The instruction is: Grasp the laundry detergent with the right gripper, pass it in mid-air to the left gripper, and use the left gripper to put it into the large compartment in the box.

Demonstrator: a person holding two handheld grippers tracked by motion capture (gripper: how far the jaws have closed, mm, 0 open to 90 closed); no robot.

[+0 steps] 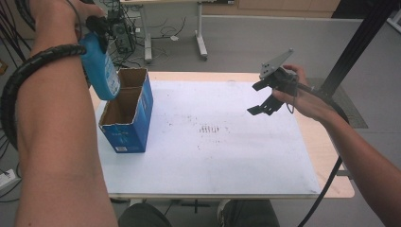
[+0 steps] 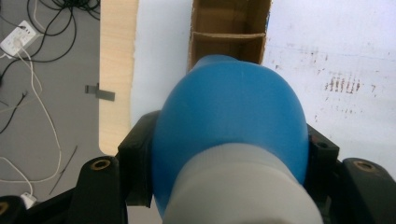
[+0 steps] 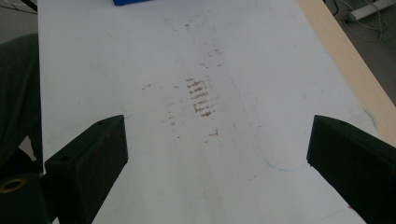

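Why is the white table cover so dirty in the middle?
The white sheet has brown smudges near its middle, like scuff marks. Nothing is spilled or tipped: the blue box stands upright, and the blue bottle hangs above it in the left gripper.

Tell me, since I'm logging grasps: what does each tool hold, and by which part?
The left tool grips the blue bottle by its shoulder, just below the grey cap, above the box. The right tool is open and holds nothing.

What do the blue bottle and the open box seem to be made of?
Blue bottle: probably plastic, smooth with a soft sheen, moulded rounded shoulder, pale grey cap. Open box: cardboard, plain brown and matt inside, printed blue outside, with a thin divider between its two compartments.
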